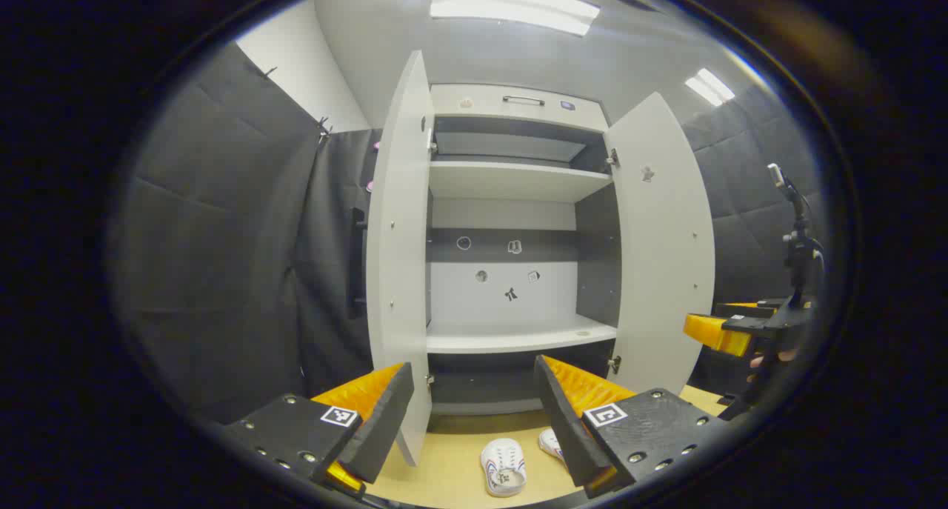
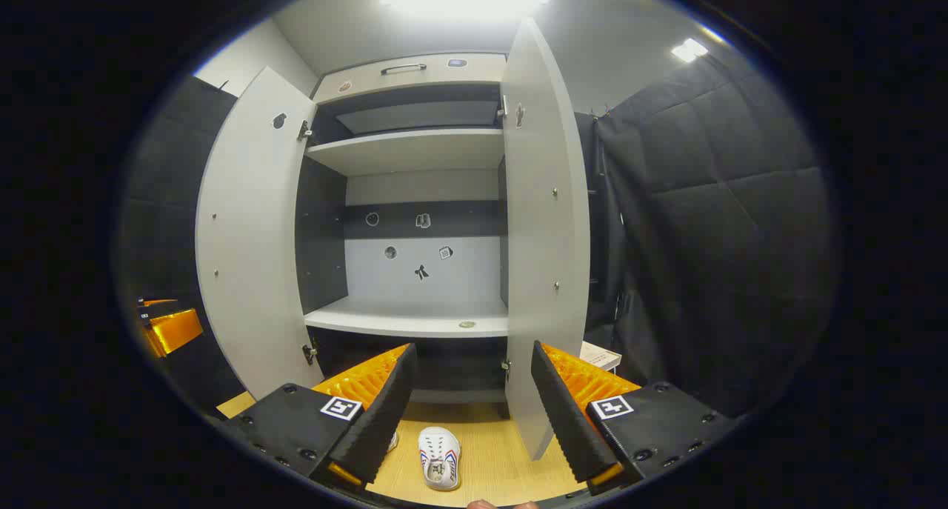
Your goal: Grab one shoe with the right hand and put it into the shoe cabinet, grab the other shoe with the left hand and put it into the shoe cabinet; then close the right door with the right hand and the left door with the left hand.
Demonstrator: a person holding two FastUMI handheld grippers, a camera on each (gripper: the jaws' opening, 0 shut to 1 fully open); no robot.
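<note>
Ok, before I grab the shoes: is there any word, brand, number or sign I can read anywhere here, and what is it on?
No legible text anywhere.
Square black-and-white coded markers on the black gripper bodies: patterns, not words.
Small stickers on the white cabinet's back panel: too small to read.
Print on the white shoe's insole, on the wooden floor: blurred, unreadable.
Small badges on the cabinet's top drawer front: too small.
</note>
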